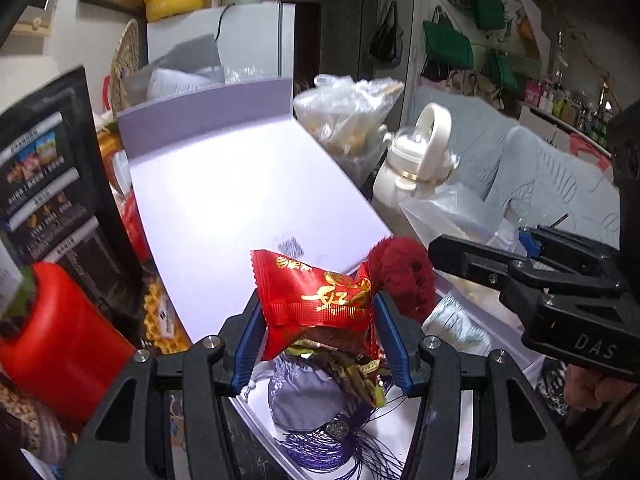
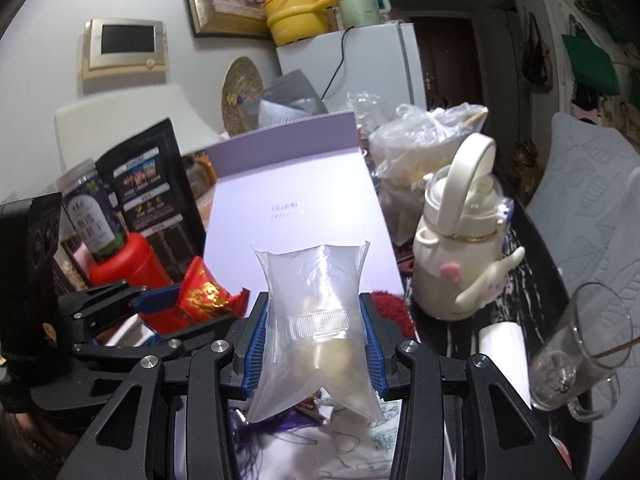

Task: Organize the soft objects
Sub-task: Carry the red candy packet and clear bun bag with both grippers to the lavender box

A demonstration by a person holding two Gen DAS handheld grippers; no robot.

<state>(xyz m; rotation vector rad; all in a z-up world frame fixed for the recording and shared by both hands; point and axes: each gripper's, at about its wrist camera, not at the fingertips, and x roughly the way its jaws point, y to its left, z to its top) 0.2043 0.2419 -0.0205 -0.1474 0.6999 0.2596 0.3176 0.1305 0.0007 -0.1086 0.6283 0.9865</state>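
My left gripper [image 1: 318, 316] is shut on a red foil packet with gold letters [image 1: 316, 300], held above the open lilac box [image 1: 224, 200]. In the box below it lie a grey drawstring pouch [image 1: 304, 400] with purple tassels and a dark red pompom [image 1: 404, 276]. My right gripper [image 2: 316, 332] is shut on a clear plastic packet with pale contents [image 2: 316, 304], held over the same box [image 2: 296, 208]. The left gripper with its red packet [image 2: 204, 296] shows at the left of the right wrist view. The right gripper [image 1: 520, 264] shows at the right of the left wrist view.
A red canister [image 1: 56, 340] and a black snack bag [image 1: 44, 176] stand left of the box. A cream kettle-shaped bottle [image 2: 460, 240], plastic bags [image 2: 420, 136] and a glass mug [image 2: 580, 352] stand on the right. A white fridge [image 2: 360, 68] is behind.
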